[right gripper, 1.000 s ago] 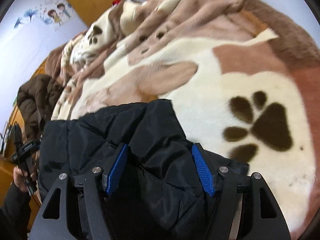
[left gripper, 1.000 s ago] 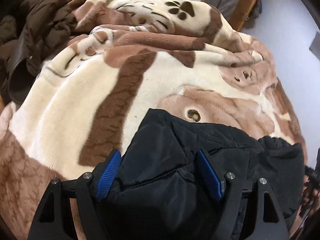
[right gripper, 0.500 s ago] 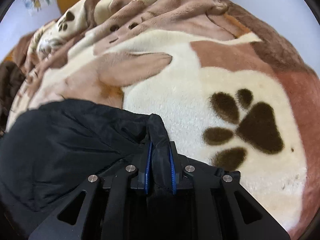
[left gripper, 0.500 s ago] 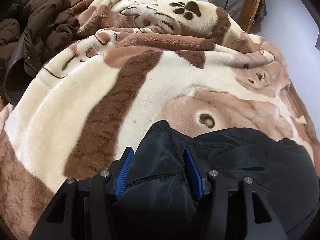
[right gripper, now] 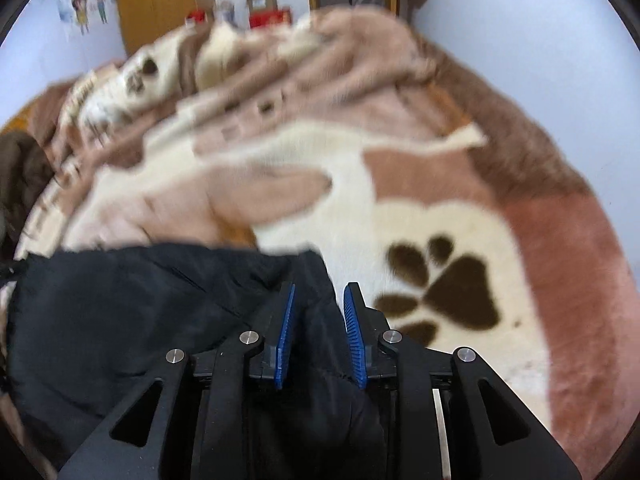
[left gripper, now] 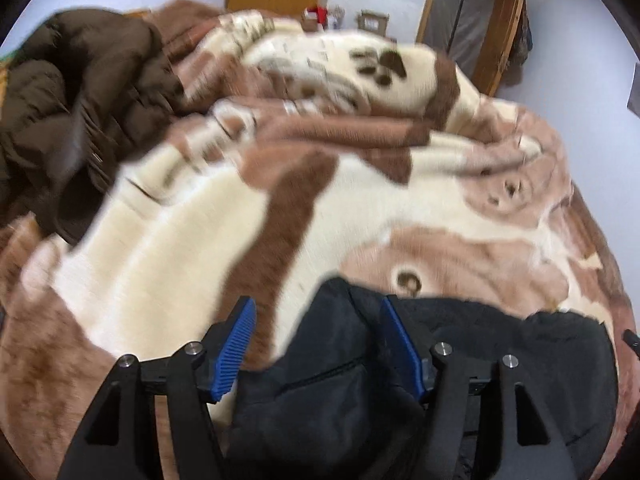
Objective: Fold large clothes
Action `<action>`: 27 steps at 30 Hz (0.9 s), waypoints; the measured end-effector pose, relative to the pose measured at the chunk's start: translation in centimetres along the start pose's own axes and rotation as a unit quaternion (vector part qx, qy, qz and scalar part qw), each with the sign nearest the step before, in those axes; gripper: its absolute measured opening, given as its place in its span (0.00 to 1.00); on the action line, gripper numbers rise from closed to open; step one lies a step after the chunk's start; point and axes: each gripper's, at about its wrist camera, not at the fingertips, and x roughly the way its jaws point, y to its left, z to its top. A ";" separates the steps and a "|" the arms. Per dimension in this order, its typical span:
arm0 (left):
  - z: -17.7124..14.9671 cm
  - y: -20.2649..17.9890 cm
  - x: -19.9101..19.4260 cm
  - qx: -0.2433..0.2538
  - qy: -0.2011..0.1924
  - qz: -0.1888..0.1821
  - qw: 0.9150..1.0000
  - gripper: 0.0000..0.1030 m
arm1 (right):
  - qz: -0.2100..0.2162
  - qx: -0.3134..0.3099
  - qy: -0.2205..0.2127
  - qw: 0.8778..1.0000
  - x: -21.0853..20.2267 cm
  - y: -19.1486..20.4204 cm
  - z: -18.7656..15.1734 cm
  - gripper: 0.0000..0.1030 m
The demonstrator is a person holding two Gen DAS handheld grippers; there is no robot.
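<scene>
Both the left gripper (left gripper: 316, 344) and right gripper (right gripper: 318, 334) are spreading off the black jacket (right gripper: 132, 312) between them, so regripping must precede folding.

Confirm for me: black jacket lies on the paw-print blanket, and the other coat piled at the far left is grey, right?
Not quite. The black jacket does lie on the paw-print blanket, but the coat piled at the far left is dark brown, not grey. The left wrist view shows it.
</scene>
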 end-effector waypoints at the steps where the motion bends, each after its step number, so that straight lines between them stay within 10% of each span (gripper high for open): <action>1: 0.3 0.0 -1.1 0.000 -0.014 -0.001 1.000 0.66 | 0.010 -0.002 -0.012 1.000 -1.1 0.7 0.0 0.25; 9: -4.2 -9.4 -3.4 0.099 -0.016 -0.124 0.987 0.68 | 0.084 -0.059 0.022 0.994 0.5 8.4 -3.4 0.25; 13: -7.0 -13.3 2.0 0.137 0.040 -0.111 0.983 0.68 | 0.058 -0.053 0.033 0.996 4.4 8.3 -4.5 0.32; 27: -7.7 -15.0 5.5 0.156 0.046 -0.072 0.984 0.69 | 0.041 -0.048 0.029 0.998 7.6 7.6 -5.4 0.33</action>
